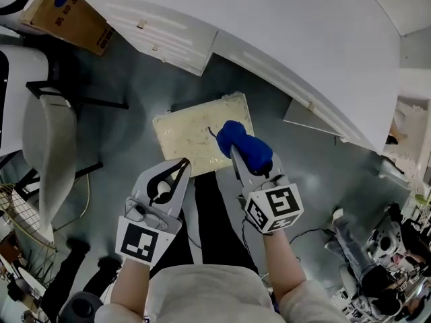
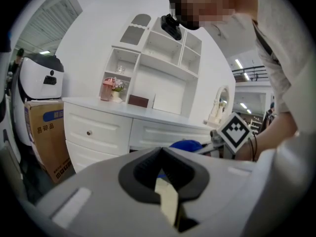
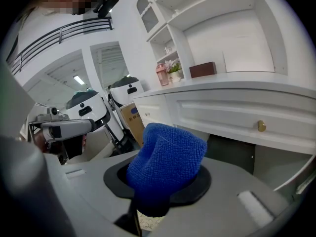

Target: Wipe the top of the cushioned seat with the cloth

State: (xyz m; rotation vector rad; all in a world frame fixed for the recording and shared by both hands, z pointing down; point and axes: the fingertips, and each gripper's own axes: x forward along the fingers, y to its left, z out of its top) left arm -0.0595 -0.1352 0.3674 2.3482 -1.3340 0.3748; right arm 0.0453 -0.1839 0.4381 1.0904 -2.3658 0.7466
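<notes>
The cushioned seat (image 1: 192, 136) is a cream square pad on the grey floor in front of the white dresser. A bunched blue cloth (image 1: 244, 145) hangs over the seat's right edge, with my right gripper (image 1: 237, 155) shut on it. In the right gripper view the cloth (image 3: 165, 154) fills the gap between the jaws and hides their tips. A sliver of the seat (image 3: 148, 222) shows below it. My left gripper (image 1: 182, 164) is at the seat's near edge, shut with nothing in it. Through its jaws I see a strip of cream seat (image 2: 168, 201).
A white dresser with drawers (image 1: 269, 39) stands just beyond the seat. A cardboard box (image 1: 74, 19) is at the far left and a white chair (image 1: 50, 147) at the left. Dark trouser legs (image 1: 215, 221) are below the seat. Cables and gear (image 1: 377, 247) lie at the right.
</notes>
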